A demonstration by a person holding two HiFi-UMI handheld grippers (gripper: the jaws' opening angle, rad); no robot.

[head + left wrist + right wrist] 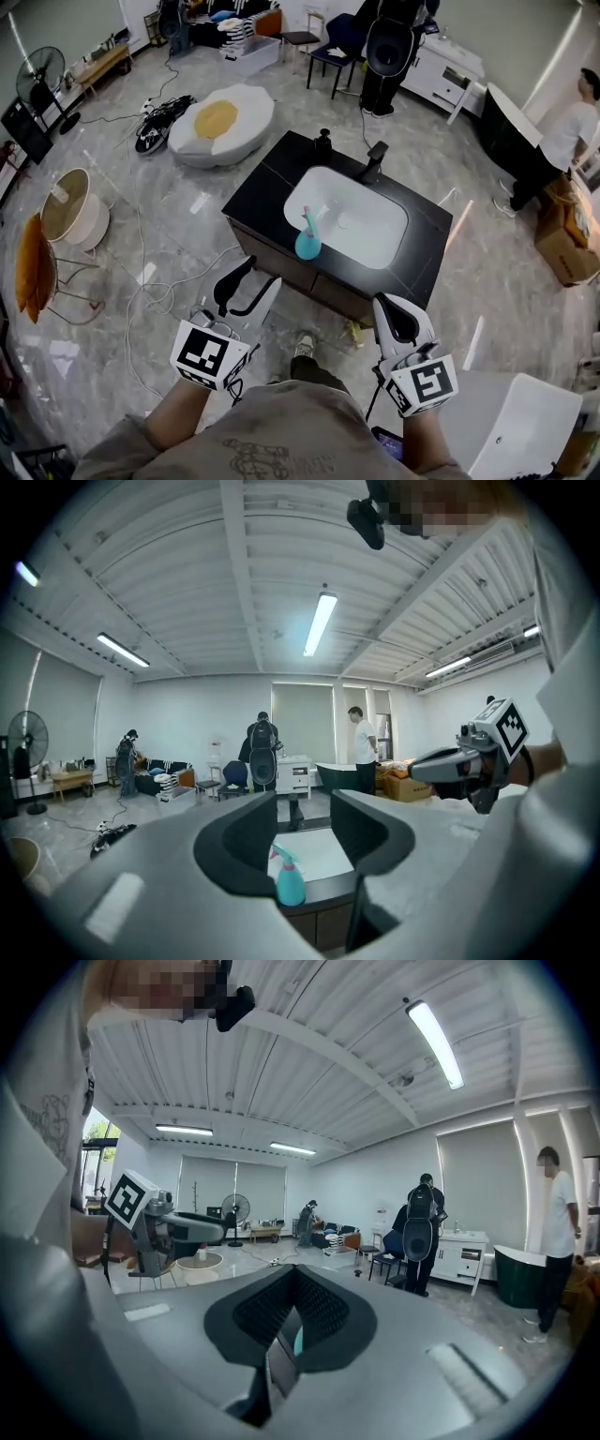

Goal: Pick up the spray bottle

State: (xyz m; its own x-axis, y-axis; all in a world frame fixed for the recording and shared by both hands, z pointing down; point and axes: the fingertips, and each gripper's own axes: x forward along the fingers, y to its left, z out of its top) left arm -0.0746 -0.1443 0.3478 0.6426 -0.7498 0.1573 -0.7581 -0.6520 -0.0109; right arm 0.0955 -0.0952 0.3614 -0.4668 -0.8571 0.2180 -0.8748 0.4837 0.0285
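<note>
The blue spray bottle [307,239] stands upright at the left edge of the white basin [366,225] in the black worktop [267,187]. The left tongs [261,274] hang apart from it, jaws wide and empty. The right tongs [392,311] are closed on nothing. Both carry square black-and-white markers.

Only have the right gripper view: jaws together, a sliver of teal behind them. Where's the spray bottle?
Observer: Head view shows the spray bottle upright at the near-left rim of the white basin, untouched.
Operator: Left gripper's state?
Observer: The left gripper is open, jaws apart; its own view frames the bottle between them, far off.
Operator: Either gripper over the counter?
Observer: No. Both appear short of the black counter, right gripper included.
</note>
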